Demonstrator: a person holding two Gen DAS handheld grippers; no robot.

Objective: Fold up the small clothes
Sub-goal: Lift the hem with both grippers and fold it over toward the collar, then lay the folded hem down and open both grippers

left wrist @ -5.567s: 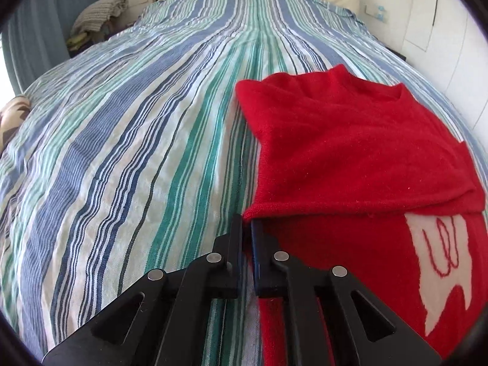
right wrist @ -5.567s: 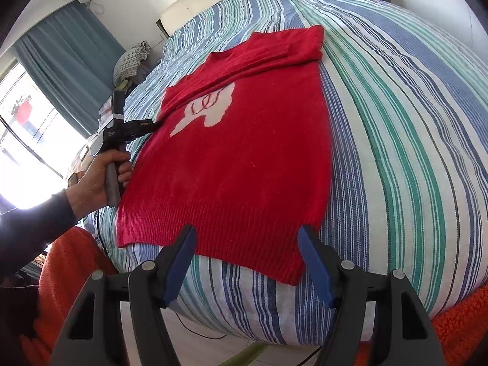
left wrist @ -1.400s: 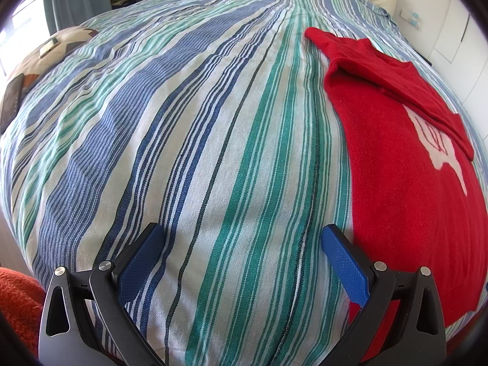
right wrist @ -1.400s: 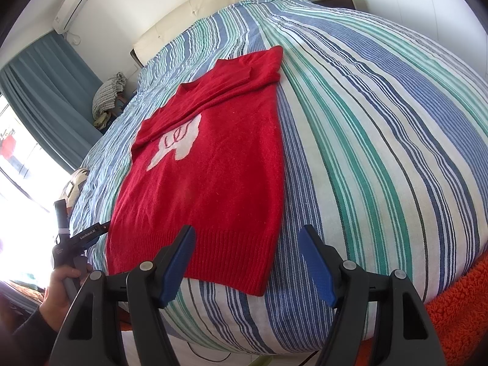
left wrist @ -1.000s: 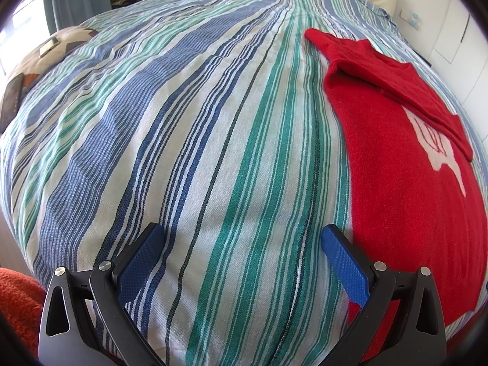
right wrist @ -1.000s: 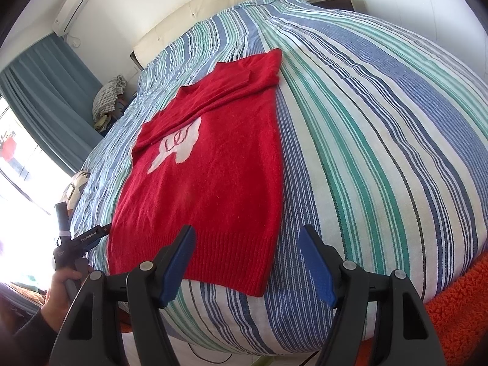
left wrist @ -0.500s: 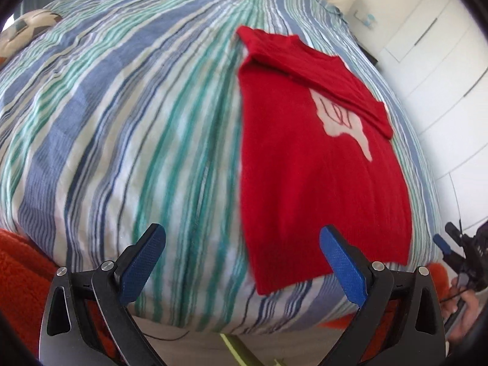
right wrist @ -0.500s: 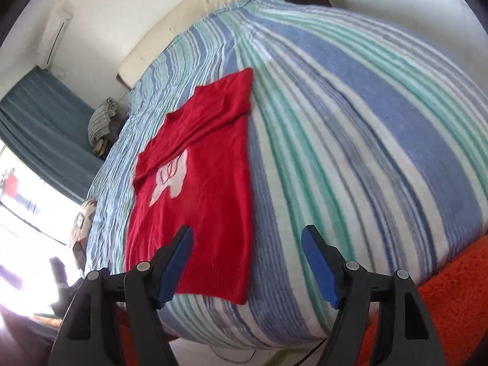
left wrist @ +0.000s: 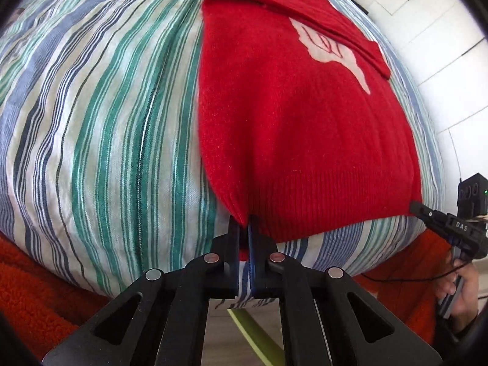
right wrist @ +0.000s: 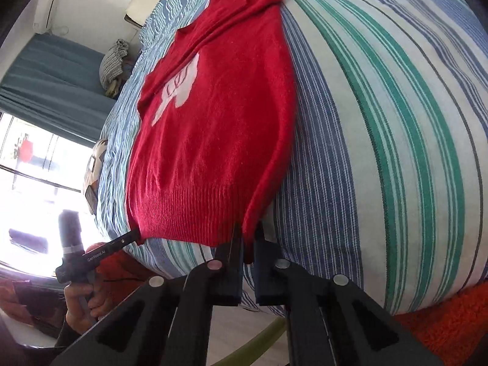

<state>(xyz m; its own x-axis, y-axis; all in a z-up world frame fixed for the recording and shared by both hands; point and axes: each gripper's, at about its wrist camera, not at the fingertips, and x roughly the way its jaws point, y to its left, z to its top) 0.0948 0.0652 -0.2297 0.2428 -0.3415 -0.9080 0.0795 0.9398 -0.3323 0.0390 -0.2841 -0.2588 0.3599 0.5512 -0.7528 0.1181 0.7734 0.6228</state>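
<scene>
- My left gripper point(left wrist: 243, 228) is pressed together on one bottom corner of the red sweater point(left wrist: 292, 116), the ribbed hem caught between the blue pads.
- My right gripper point(right wrist: 248, 235) is pinching the opposite bottom corner of the same hem, with a little fold of red knit hanging down between the fingers.
- The sweater lies flat on the striped bedspread point(left wrist: 106, 106), hem toward me at the mattress edge and its neck end far off at 12 o'clock; a sleeve is folded across the chest above the pale motif point(left wrist: 332, 48).
- In the right wrist view my left hand point(right wrist: 80, 297) shows at 8 o'clock, holding its gripper handle with the tip at the sweater's corner.
- In the left wrist view the right gripper's tip meets the hem at 3 o'clock; the grip itself looks closed there, though that edge is too distorted to be sure.
- An orange fuzzy blanket point(left wrist: 27, 289) sits below the bed edge at 7 o'clock.
</scene>
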